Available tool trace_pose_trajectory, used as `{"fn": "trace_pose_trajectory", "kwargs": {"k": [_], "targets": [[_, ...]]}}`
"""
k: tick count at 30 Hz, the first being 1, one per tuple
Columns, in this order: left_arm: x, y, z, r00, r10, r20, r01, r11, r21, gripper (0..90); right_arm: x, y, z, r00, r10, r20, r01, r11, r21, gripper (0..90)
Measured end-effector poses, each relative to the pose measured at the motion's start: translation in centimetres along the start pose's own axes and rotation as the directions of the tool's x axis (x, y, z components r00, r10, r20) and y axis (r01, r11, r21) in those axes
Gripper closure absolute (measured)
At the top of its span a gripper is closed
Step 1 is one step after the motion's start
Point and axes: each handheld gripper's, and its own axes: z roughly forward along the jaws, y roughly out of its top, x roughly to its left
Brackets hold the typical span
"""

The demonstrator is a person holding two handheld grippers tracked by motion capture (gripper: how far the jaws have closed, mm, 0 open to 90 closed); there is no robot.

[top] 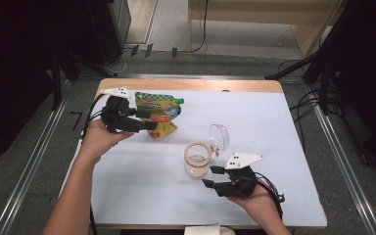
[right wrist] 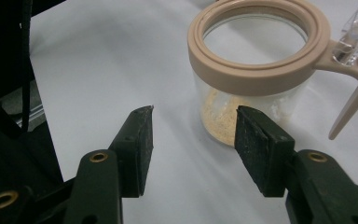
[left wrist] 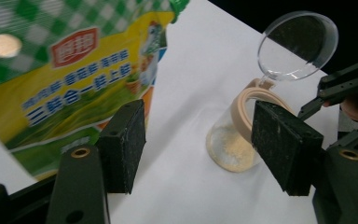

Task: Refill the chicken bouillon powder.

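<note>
A yellow and green snack pouch (top: 159, 110) with a green cap lies at the table's far left. My left gripper (top: 151, 120) is beside it, jaws open, with nothing between them. In the left gripper view the pouch (left wrist: 60, 70) lies past the left jaw of that gripper (left wrist: 198, 144). A clear jar (top: 197, 159) with a beige rim ring stands mid-table, its clear hinged lid (top: 219, 137) flipped up. It holds a little yellowish powder (right wrist: 219, 116). My right gripper (top: 210, 177) is just short of the jar (right wrist: 256, 93) on its near side. That gripper (right wrist: 193, 140) is open and empty.
A white sheet (top: 274, 127) covers the table, and a wooden edge (top: 191, 84) shows along the far side. Cables trail from both grippers. Dark stands and cables line the floor to the left and right. In the left gripper view the right gripper (left wrist: 345, 93) shows beyond the jar.
</note>
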Motion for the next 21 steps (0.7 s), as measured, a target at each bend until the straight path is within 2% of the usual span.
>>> {"fn": "trace_pose_trajectory", "kwargs": {"k": [8,12,15,19,21], "targets": [[1.8,-0.7,-0.9,0.9994,-0.026,-0.024,0.026,0.9996,0.006,36.0,0.2,0.0,0.4,0.9999,-0.008,-0.01,0.008,1.0,0.011,48.2],[2.9,-0.8,-1.0,0.9987,-0.023,-0.045,0.024,0.9997,0.009,36.0,0.5,0.1,0.5,0.9997,-0.013,-0.02,0.014,1.0,0.012,48.2],[3.6,-1.0,-1.2,0.9977,0.0,-0.068,0.001,1.0,0.003,35.9,0.7,0.1,0.5,0.9995,-0.02,-0.025,0.021,1.0,0.016,48.2],[4.6,-1.6,-1.7,0.9971,-0.028,-0.071,0.028,0.9996,0.001,36.0,1.0,0.1,0.5,0.9991,-0.029,-0.031,0.029,0.999,0.013,48.2],[5.3,-1.7,-1.9,0.996,-0.044,-0.078,0.043,0.999,-0.016,35.8,1.0,0.2,0.5,0.9991,-0.028,-0.032,0.029,0.999,0.014,48.2]]}}
